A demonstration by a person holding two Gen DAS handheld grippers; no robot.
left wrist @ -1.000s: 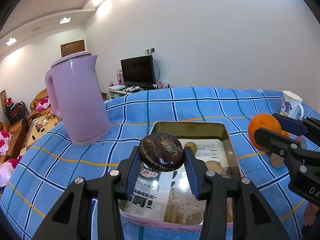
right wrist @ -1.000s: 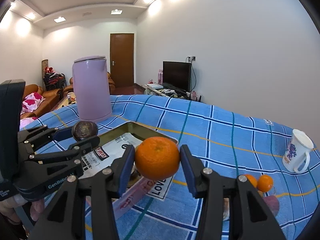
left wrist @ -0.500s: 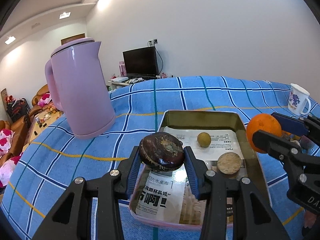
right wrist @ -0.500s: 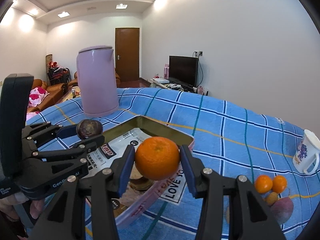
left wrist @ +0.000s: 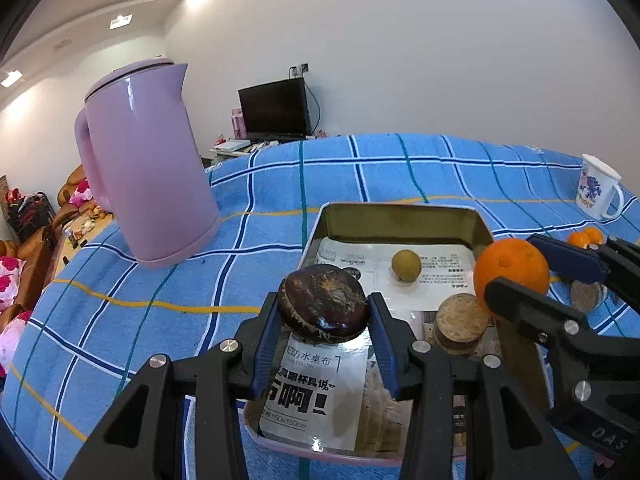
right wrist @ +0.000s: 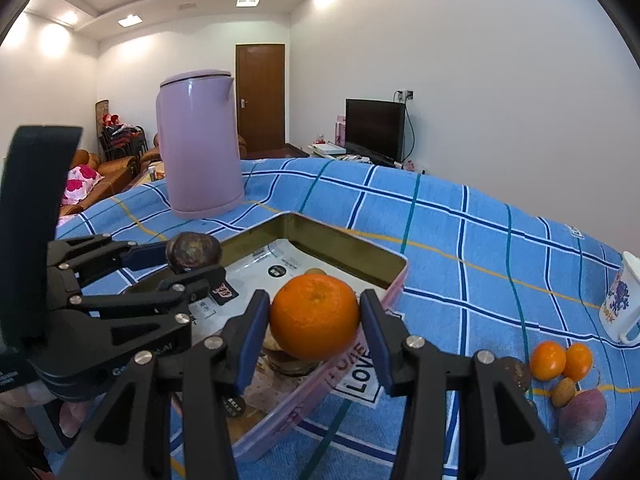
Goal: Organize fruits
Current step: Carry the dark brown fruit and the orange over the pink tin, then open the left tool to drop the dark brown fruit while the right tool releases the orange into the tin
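Looking at where you've got things, the whole next move comes down to what's under each tool. Your left tool [left wrist: 324, 336] is clenched on the dark fruit [left wrist: 323, 307], and that fruit hangs over the near left part of the tin [left wrist: 404, 218], just inside the near rim, with the printed paper [left wrist: 316, 392] right below it. So the drop spot is pretty much straight down, no sideways reach needed.

Your right tool [right wrist: 314, 330] is grasping the orange [right wrist: 314, 317], and it sits over the tin's right-hand edge in the right wrist view, with the pink side wall showing just beneath. I'd say that one wants a nudge inward toward the left tool before you let go, or it could land on the rim and roll onto the counter [right wrist: 460, 264].

Already in the tin: a small yellowish fruit [left wrist: 406, 265] toward the far end and a tan round one [left wrist: 462, 322] near the right side, close under the orange. More fruit [right wrist: 560, 360] is waiting on the cloth off to your right, near the mug [right wrist: 622, 300]. The kettle [left wrist: 148, 176] is well clear on the left.
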